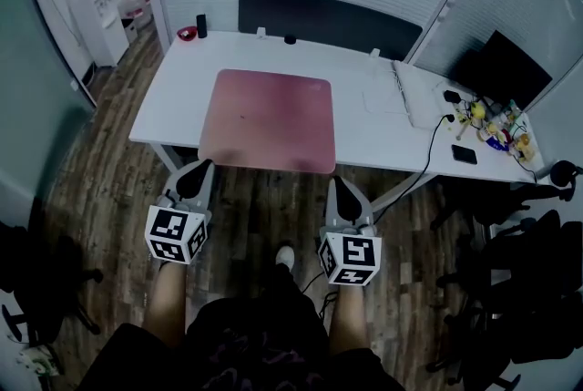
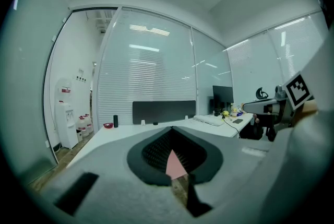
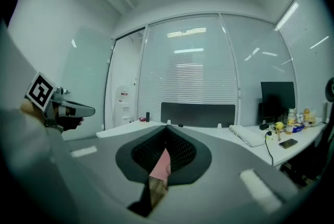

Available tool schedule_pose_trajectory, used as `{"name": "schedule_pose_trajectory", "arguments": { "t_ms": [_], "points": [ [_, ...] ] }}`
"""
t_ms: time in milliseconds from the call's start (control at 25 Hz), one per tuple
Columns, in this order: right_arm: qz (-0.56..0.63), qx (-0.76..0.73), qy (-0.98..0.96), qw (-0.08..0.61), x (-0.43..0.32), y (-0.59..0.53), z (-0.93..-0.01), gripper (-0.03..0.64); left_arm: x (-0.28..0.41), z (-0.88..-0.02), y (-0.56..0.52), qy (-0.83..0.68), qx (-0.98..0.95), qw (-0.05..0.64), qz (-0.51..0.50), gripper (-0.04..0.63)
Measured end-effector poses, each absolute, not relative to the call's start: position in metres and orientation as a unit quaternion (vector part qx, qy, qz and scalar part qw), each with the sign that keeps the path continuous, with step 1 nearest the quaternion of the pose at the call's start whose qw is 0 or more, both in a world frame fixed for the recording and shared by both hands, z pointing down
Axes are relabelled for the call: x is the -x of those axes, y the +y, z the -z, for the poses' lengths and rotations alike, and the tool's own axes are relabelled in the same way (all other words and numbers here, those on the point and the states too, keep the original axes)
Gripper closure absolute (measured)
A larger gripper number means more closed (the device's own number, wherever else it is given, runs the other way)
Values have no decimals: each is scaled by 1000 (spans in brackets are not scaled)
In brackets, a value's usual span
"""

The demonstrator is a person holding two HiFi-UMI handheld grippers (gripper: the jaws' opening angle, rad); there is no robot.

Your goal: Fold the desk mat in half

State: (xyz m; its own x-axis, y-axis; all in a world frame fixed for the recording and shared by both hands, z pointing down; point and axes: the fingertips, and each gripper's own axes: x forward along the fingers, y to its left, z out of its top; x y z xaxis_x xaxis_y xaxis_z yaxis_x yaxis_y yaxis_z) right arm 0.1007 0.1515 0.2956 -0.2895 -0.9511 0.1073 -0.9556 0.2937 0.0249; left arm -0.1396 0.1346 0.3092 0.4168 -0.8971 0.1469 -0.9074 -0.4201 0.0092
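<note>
A pink desk mat (image 1: 269,118) lies flat and unfolded on the white table (image 1: 364,138), its near edge along the table's front edge. My left gripper (image 1: 202,167) is held in front of the mat's near left corner, jaws shut with nothing held. My right gripper (image 1: 335,183) hovers just short of the near right corner, also shut and empty. In the left gripper view a sliver of the mat (image 2: 176,164) shows below the closed tips of the left gripper (image 2: 172,131). The right gripper view shows the same mat (image 3: 160,164) past the right gripper (image 3: 167,129).
A white keyboard (image 1: 414,97), a cable, a phone (image 1: 464,154) and small toys (image 1: 496,129) sit at the table's right end, near a monitor (image 1: 501,68). A dark divider panel (image 1: 328,20) lines the far edge. Office chairs (image 1: 510,289) stand right; a water dispenser (image 1: 98,11) far left.
</note>
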Motion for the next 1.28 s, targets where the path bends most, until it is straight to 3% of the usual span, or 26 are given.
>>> {"name": "schedule_pose_trajectory", "arguments": {
  "t_ms": [1280],
  "points": [
    [-84,-553,-827,52,-160,-75,-339,607,78,-350,-59,-583,-803,79,-98,597]
  ]
}}
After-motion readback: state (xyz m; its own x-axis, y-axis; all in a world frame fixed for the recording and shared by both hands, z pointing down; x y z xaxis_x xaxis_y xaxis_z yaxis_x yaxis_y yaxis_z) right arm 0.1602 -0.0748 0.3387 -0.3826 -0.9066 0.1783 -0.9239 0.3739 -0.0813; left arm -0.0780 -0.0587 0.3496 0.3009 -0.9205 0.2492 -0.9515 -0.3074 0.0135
